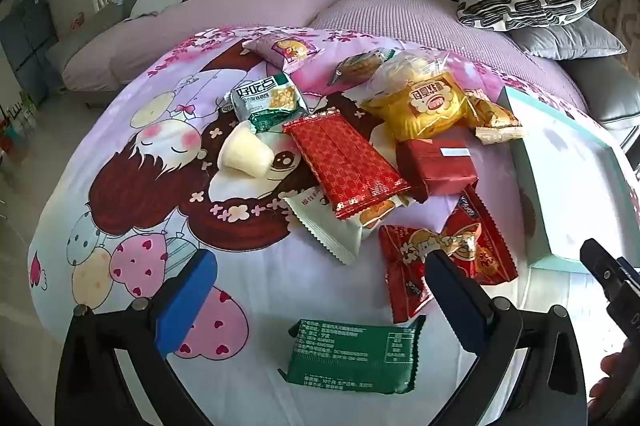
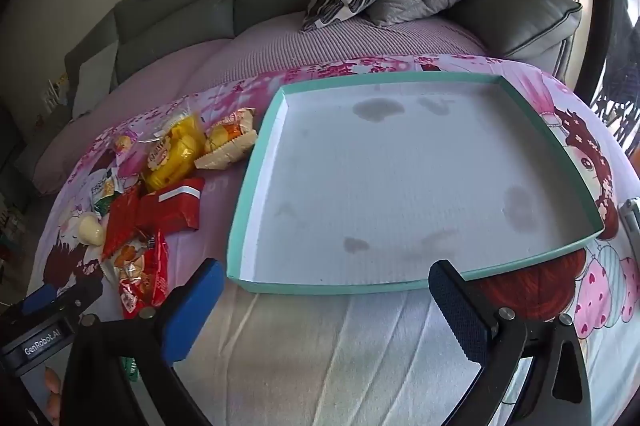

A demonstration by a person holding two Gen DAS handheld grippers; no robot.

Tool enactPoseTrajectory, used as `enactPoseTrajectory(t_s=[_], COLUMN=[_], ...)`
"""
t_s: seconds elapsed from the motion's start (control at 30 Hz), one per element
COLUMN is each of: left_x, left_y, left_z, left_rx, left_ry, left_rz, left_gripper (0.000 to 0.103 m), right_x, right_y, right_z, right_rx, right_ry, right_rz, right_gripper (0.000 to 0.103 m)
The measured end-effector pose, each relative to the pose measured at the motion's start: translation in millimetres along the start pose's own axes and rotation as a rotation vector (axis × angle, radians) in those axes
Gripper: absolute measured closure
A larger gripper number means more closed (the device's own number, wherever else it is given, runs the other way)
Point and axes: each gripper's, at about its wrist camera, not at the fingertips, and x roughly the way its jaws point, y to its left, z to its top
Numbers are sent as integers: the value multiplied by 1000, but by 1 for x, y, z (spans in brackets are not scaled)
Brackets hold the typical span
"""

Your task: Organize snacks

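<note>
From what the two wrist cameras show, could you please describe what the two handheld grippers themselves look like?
Both are alike. The left gripper has a black frame with silver round bolts at the joints, and two flat fingers faced with blue pads. The right gripper is built the same way. In the right wrist view, the left gripper's black body carries a white "GenRobot.AI" label. No cables or sleeves show.

White packet (image 1: 340, 230) partly under red one (image 1: 344, 162), label perhaps unreadable.

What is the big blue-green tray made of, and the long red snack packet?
Tray: looks like cardboard, matte, with thin folded walls and blotchy stains on its white floor. Long red packet: probably shiny plastic or foil film, judging by its gloss and crimped, zigzag ends.
</note>
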Motion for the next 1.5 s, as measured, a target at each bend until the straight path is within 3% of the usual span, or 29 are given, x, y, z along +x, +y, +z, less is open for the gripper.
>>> enactPoseTrajectory(t_s=[0.13, 0.27, 1.5], left_x=[-3, -2, 9], left_y=[-8, 0, 1], left_z=[-2, -2, -4], left_rx=[45, 37, 28], left_ry=[-34, -44, -25], left_rz=[43, 5, 10], left_gripper=[0, 0, 0], right_x=[-3, -1, 3], right_y=[3, -4, 0], right_z=[1, -2, -2], right_rx=[-7, -2, -10], right_ry=[-14, -12, 5], right_rz=[14, 1, -31], right_gripper=[0, 0, 0])
